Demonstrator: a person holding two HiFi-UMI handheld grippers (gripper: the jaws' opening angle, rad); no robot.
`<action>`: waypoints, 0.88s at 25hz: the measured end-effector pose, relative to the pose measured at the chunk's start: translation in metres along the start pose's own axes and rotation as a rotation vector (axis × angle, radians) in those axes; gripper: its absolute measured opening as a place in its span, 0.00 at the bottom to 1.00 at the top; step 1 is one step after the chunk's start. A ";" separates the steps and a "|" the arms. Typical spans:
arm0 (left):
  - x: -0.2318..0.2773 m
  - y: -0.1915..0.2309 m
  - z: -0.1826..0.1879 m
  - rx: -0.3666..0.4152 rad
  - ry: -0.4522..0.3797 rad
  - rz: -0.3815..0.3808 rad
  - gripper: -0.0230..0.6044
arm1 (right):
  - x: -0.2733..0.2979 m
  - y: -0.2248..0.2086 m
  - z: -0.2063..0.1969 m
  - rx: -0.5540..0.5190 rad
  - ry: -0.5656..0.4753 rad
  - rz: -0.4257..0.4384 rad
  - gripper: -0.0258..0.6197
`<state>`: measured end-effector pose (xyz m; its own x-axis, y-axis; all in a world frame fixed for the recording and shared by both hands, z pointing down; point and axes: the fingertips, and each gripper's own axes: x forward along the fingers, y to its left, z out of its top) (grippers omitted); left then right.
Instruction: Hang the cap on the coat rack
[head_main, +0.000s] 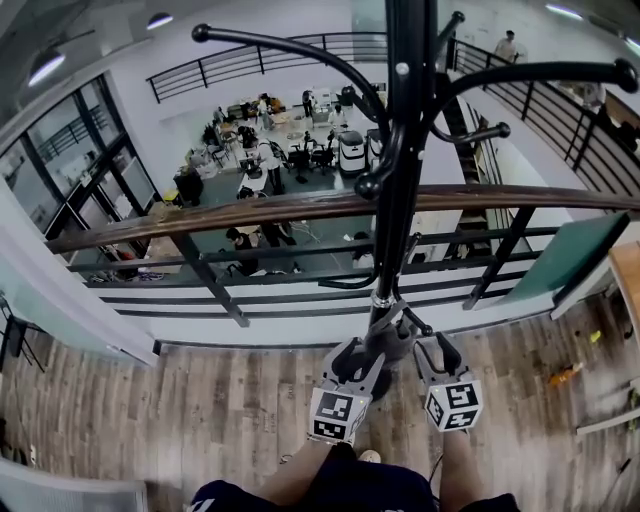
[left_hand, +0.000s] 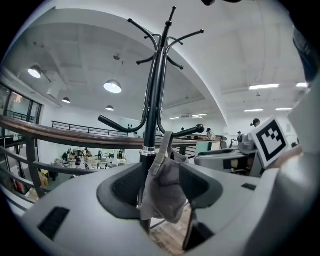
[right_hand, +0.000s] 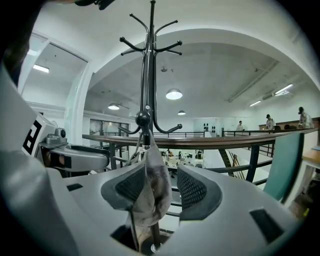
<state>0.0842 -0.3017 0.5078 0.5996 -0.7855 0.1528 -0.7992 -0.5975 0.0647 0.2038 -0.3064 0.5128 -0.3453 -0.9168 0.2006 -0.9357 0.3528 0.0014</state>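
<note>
We hold both grippers low and close together in front of us, forearms reaching forward and down, so that they point at the lower part of the coat rack from either side. There are two grippers, one cap and one coat rack. The left gripper has its jaws spread wide, and the grey cap hangs loose in the gap between them without being pinched. The right gripper is also spread wide. In its own view the same cap droops between the jaws, lying closer to the left jaw, and we cannot tell whether it brushes that pad. The cap hangs by its strap from a low hook on the black pole, beside the pole itself. Behind the rack runs a wooden-topped railing, and a wooden floor lies below us.
</note>
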 end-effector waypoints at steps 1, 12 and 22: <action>-0.005 0.001 0.002 -0.004 -0.009 0.004 0.38 | -0.006 0.000 0.003 -0.002 -0.010 -0.007 0.36; -0.060 0.005 0.022 0.025 -0.075 0.052 0.38 | -0.069 -0.002 0.020 -0.040 -0.079 -0.095 0.36; -0.072 -0.008 0.024 0.026 -0.088 0.045 0.37 | -0.089 0.005 0.008 -0.035 -0.069 -0.113 0.31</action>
<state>0.0482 -0.2442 0.4730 0.5656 -0.8218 0.0681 -0.8246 -0.5647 0.0345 0.2290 -0.2248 0.4872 -0.2429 -0.9614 0.1293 -0.9663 0.2515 0.0546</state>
